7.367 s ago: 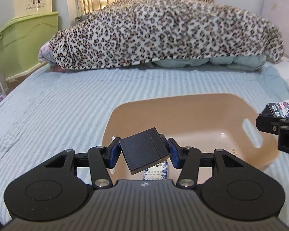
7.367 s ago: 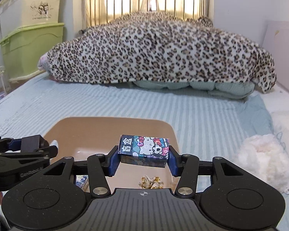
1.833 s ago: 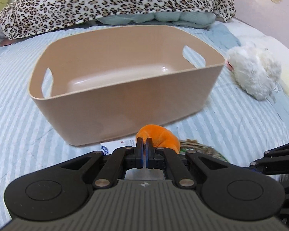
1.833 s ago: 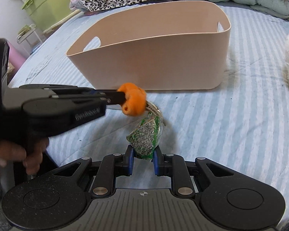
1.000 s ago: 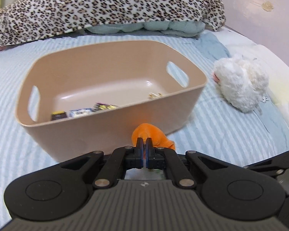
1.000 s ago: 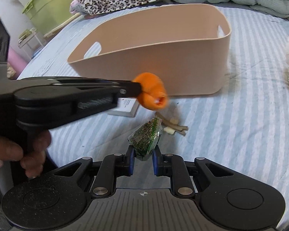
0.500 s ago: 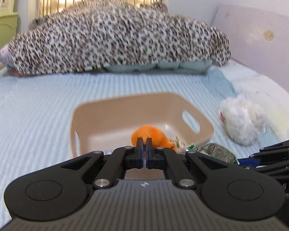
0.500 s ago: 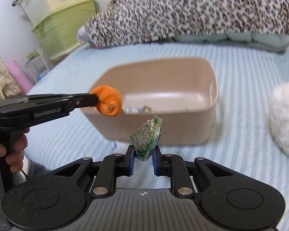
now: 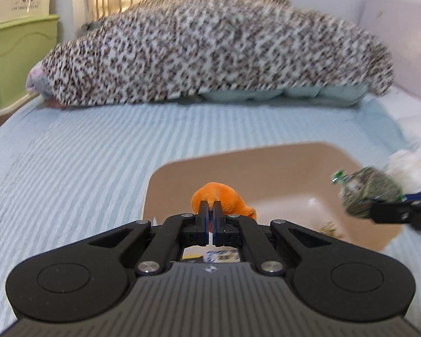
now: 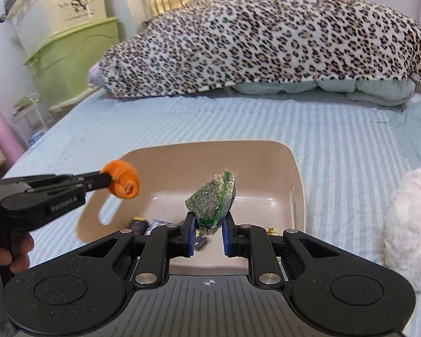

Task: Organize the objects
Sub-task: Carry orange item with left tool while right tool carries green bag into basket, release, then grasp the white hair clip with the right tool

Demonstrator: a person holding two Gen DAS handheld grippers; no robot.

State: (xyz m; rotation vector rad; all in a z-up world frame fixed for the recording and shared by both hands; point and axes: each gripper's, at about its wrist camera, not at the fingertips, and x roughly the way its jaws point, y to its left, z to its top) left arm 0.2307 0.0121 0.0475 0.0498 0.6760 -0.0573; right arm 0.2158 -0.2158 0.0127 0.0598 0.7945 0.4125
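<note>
A beige plastic bin [image 10: 294, 168] sits on the striped bed and also shows in the left wrist view [image 9: 238, 165]. My left gripper [image 9: 210, 209] is shut on an orange plush toy [image 9: 219, 196], held above the bin's left side; the toy also shows in the right wrist view [image 10: 122, 179]. My right gripper [image 10: 209, 226] holds a green snack packet [image 10: 213, 196] over the bin, its jaws parting around it; the packet shows blurred in the left wrist view [image 9: 367, 193]. Small boxes [image 10: 139, 223] lie on the bin floor.
A leopard-print blanket [image 10: 266, 42] is heaped across the far end of the bed. A white plush toy [image 10: 409, 224] lies right of the bin. Green and cream storage boxes [image 10: 70, 56] stand at the left beside the bed.
Both grippers have risen and moved forward over the bin with their objects. The right jaws have widened around the packet. The left stays clamped on the orange toy.
</note>
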